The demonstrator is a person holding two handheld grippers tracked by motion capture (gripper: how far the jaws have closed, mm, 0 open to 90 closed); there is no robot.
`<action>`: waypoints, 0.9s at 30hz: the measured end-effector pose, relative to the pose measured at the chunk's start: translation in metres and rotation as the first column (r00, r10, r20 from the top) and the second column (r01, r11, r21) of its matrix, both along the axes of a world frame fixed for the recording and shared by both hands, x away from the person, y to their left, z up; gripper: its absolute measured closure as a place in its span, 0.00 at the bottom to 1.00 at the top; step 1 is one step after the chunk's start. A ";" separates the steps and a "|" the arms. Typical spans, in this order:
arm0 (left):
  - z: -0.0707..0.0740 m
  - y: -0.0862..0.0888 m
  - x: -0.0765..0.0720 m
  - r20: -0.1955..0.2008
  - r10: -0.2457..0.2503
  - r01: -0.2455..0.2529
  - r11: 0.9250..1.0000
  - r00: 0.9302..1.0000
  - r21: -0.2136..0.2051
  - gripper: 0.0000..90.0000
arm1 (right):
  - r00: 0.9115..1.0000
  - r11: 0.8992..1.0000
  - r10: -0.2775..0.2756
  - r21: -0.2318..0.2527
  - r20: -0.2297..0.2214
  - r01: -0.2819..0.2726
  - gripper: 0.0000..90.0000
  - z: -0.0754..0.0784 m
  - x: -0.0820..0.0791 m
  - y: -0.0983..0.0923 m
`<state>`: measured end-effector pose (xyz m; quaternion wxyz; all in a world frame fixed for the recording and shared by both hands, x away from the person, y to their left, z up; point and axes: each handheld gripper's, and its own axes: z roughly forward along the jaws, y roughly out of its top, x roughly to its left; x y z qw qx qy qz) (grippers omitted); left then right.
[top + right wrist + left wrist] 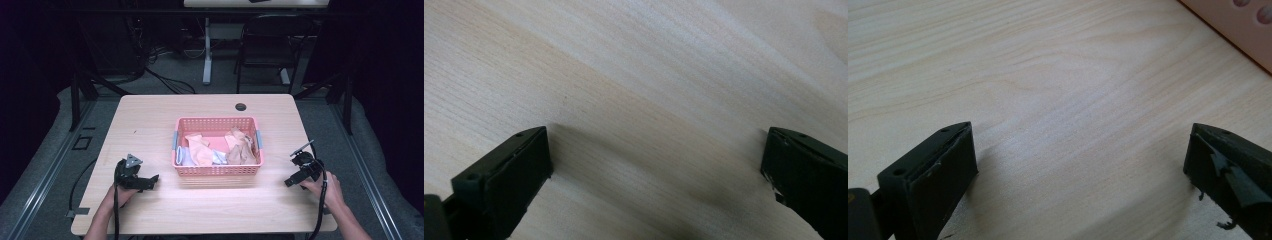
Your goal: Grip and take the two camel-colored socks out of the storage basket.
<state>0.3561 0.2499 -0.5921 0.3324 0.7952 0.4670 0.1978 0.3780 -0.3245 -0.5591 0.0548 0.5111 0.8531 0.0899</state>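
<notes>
Our left forearm enters from bottom edge, left hand (121, 192) wrapped round left gripper (153, 181) — gripper low over table, tips pointing right and a little away from us, grey three-cornered plate on top. In left gripper view, jaws stand wide apart, nothing between them. Our right hand (327, 190) holds right gripper (289, 183) low at our right side — tips pointing left, cable trailing back along forearm. In right gripper view, jaws likewise spread wide, gap bare.
</notes>
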 end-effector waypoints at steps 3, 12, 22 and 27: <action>0.000 0.000 0.000 0.000 0.000 0.000 1.000 1.000 0.000 0.00 | 1.000 1.000 -0.005 0.007 0.007 0.005 0.00 -0.001 0.000 0.000; 0.000 -0.001 0.001 -0.001 -0.002 0.002 1.000 1.000 0.001 0.00 | 1.000 1.000 -0.015 0.010 0.005 0.015 0.00 -0.001 0.000 0.000; 0.000 -0.001 0.001 -0.002 -0.002 0.002 1.000 1.000 0.000 0.00 | 0.999 1.000 -0.023 0.003 0.036 0.023 0.01 0.011 0.001 -0.002; 0.000 -0.001 0.001 -0.001 -0.002 0.002 1.000 1.000 -0.001 0.00 | 0.998 0.999 -0.034 0.031 0.054 0.032 0.01 0.021 -0.001 -0.005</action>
